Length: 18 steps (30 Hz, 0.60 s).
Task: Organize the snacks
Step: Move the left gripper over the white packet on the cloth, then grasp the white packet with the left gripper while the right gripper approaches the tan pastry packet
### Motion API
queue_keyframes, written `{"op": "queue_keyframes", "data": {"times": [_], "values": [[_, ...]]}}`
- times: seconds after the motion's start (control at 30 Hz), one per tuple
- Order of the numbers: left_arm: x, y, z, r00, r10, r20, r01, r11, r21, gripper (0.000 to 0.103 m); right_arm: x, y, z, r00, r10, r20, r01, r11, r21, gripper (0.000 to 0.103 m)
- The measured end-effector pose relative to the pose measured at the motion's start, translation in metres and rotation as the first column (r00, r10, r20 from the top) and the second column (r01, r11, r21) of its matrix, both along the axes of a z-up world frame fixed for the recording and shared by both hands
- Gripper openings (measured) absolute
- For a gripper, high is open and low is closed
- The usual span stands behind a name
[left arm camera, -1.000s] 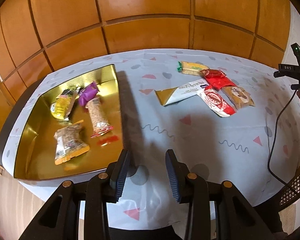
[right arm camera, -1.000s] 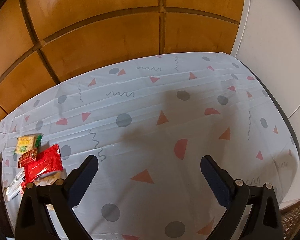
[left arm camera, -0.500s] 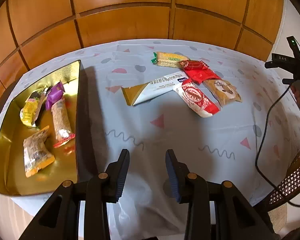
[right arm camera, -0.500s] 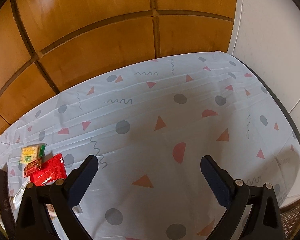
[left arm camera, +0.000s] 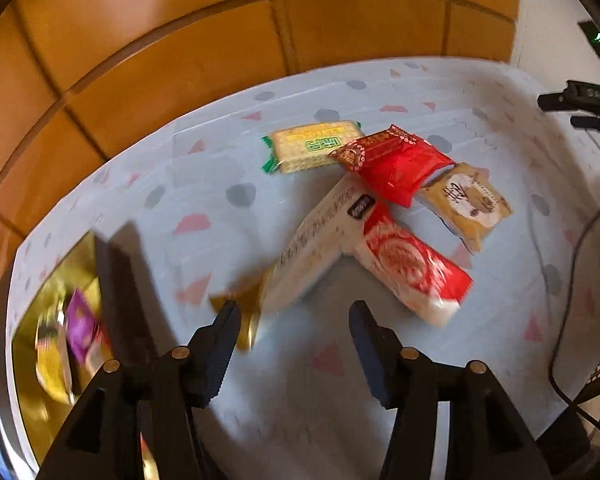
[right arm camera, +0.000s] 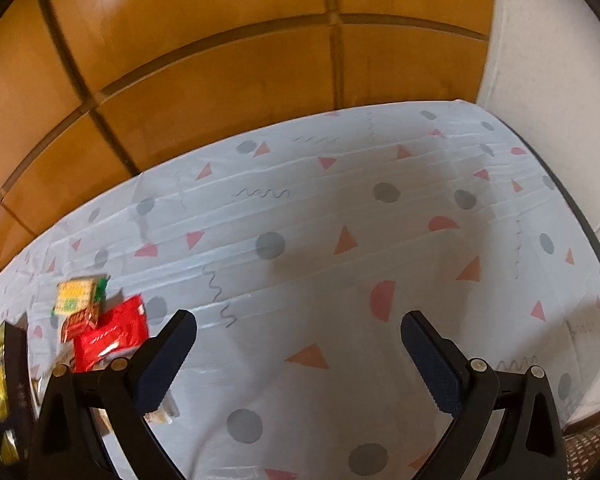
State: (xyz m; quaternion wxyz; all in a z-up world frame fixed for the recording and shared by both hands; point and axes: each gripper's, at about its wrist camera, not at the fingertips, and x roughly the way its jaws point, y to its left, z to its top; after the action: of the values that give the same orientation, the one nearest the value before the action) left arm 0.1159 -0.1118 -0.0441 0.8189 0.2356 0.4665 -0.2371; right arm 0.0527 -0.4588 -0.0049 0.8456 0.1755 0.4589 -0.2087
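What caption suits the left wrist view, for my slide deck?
Open left claw nears the long white-and-gold snack packet among loose snacks, gold tray to its left.

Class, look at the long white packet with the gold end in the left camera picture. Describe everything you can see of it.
The long white packet is a slim, glossy wrapper with dark print, a small dark label and a gold end nearest the camera. It lies flat and slanted on the patterned tablecloth, unopened as far as shows. Its far end tucks under the red packet, and the red-and-white packet overlaps its side. It is blurred.
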Motion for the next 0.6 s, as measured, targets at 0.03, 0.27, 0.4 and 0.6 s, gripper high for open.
{"op": "queue_keyframes", "data": {"times": [0.03,0.27,0.4,0.6], "values": [[0.006,-0.006,-0.003,0.999,-0.032,-0.007,0.032,0.999,0.023,0.060,0.002,0.003,-0.001,1.000,0.015,-0.006,-0.015,1.000,-0.001,0.103],[0.038,-0.024,-0.018,0.992,-0.116,-0.042,0.119,0.990,0.074,0.061,0.007,0.011,-0.004,0.998,0.052,-0.026,-0.052,0.999,-0.009,0.103],[0.051,-0.026,-0.026,0.992,-0.092,-0.085,0.095,0.995,0.039,0.060,0.009,0.011,-0.005,0.998,0.059,-0.030,-0.059,0.998,-0.004,0.103],[0.036,-0.019,-0.024,0.994,-0.022,-0.104,0.018,0.999,-0.036,0.027,0.009,0.010,-0.006,0.998,0.058,-0.035,-0.058,0.998,-0.006,0.103]]}}
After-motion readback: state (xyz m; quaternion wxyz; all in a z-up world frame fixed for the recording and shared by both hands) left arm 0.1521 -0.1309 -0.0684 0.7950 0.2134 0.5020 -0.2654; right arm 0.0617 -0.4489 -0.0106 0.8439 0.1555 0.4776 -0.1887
